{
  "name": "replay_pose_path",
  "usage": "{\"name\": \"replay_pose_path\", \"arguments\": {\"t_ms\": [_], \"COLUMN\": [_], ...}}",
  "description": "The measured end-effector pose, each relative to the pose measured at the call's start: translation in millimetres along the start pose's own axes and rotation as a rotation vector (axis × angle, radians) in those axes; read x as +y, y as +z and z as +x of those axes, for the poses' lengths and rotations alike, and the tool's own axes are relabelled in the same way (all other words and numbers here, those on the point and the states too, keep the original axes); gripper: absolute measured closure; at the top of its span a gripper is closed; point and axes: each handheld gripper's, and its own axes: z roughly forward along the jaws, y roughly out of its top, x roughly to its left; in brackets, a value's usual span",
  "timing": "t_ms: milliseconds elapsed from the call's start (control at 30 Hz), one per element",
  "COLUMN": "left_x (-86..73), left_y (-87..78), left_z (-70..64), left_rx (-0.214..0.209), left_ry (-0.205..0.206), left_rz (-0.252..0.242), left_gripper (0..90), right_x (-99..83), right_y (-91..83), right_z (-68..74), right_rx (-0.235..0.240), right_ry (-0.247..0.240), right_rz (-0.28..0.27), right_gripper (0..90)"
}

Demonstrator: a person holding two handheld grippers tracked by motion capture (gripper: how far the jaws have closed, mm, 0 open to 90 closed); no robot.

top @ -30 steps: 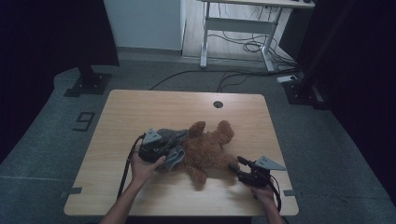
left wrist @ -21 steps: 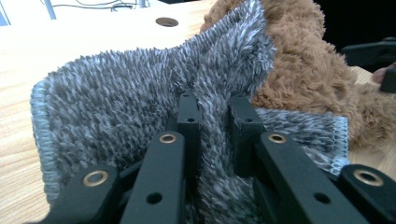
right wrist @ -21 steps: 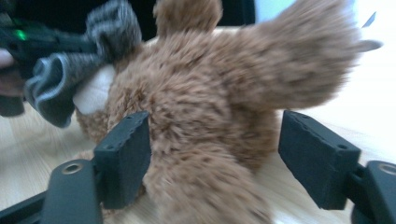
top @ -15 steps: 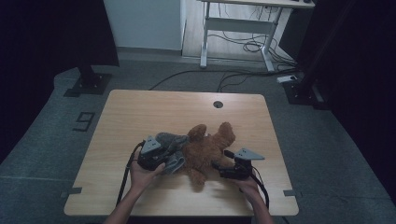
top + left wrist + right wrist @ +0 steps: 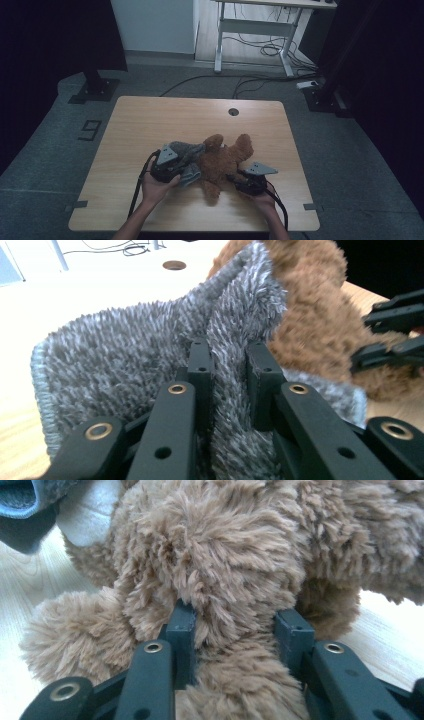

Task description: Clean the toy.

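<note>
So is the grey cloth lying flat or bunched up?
Bunched up: the grey cloth rises in a fold pinched between the left gripper jaws, beside the teddy bear.

Bear (image 5: 222,162): brown plush, uniform. Cloth (image 5: 125,355): grey shaggy pile flecked white, with a blue-grey edge. Tongs: black jaws with brass-coloured rivets, grey top plates. Desk (image 5: 165,120): light wood grain.

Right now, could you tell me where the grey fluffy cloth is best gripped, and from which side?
Grip the grey cloth at its raised fold, from the person's side, as the left gripper does: the fold stands up thin between the jaws, clear of the brown teddy bear.
</note>
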Motion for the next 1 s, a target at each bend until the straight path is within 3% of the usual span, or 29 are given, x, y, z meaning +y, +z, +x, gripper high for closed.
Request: {"name": "replay_pose_path", "arguments": {"t_ms": [133,200,267,367,433,533,600,700,767,833,1000], "left_x": [18.2,27.6,35.1,35.0,28.2,21.0,16.9,7.3,1.0,-2.8,-3.3], "left_y": [9.3,18.2,31.3,50.6,58.5,53.5,46.4,36.1,28.4,20.9,2.4], "left_z": [-20.5,-36.4,-53.4,-64.8,-62.3,-52.1,-45.5,-29.5,-19.6,-14.8,2.1], "left_rx": [-0.048,-0.065,-0.078,-0.073,-0.073,-0.08,-0.045,-0.022,-0.027,-0.021,0.006], "left_ry": [0.029,0.065,0.104,0.144,0.146,0.107,0.118,0.088,0.061,0.062,0.013], "left_rz": [-0.009,-0.009,0.004,0.05,0.069,0.053,0.056,0.056,0.037,0.017,-0.042], "left_gripper": [76.1,76.0,75.8,75.4,75.3,75.3,75.5,75.7,75.9,76.2,76.7], "right_x": [-4.2,-5.5,-6.3,-7.5,-8.3,-9.6,-9.6,-9.9,-10.1,-10.1,-10.4], "right_y": [-1.9,-2.1,-2.4,-3.0,-3.5,-3.8,-3.6,-3.9,-4.2,-4.0,-3.3], "right_z": [0.8,2.2,2.5,2.3,2.3,1.7,1.2,1.5,2.4,3.9,4.3], "right_rx": [0.002,-0.003,-0.004,-0.004,-0.004,0.001,0.004,0.006,0.009,0.011,0.012], "right_ry": [-0.011,-0.024,-0.03,-0.03,-0.029,-0.018,-0.016,-0.014,-0.021,-0.03,-0.031], "right_rz": [0.003,0.004,0.004,0.004,0.005,0.003,0.002,0.002,0.004,0.006,0.006], "right_gripper": [62.9,63.0,63.2,64.2,65.3,66.3,66.4,66.5,66.6,66.8,67.0]}}
